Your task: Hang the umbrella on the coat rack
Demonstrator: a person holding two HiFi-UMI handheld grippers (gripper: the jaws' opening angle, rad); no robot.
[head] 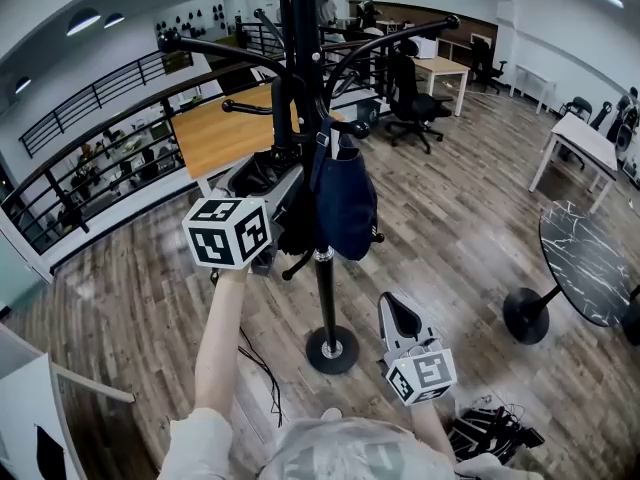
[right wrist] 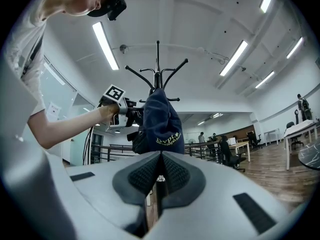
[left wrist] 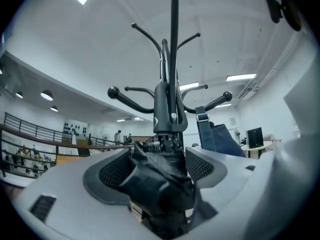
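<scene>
Left gripper [left wrist: 160, 156] held level before the coat rack [left wrist: 174, 44], jaws spread wide and clamped on the folded black umbrella [left wrist: 160, 189]. The umbrella's fabric fills the gap from pad to pad, and its far end overlaps the rack's pole below the curved hooks. Whether it touches a hook cannot be told. Right gripper [right wrist: 160, 159] low at lower centre of the head view, jaws together with nothing between them. A navy bag [head: 345, 203] hangs from the rack beside the umbrella. The rack's round base stands on a grey-brown plank floor [head: 450, 238], with black cables [head: 262, 368] lying just left of it. At right edge, a round dark marbled desk [head: 590, 263] on a pedestal. At upper right, a white desk [head: 585, 143]. Behind the rack are a wooden desk [head: 215, 133] and black office chairs [head: 410, 98]. A black railing [head: 90, 158] runs along the left. Strip lights [right wrist: 105, 44] cross the white ceiling.
</scene>
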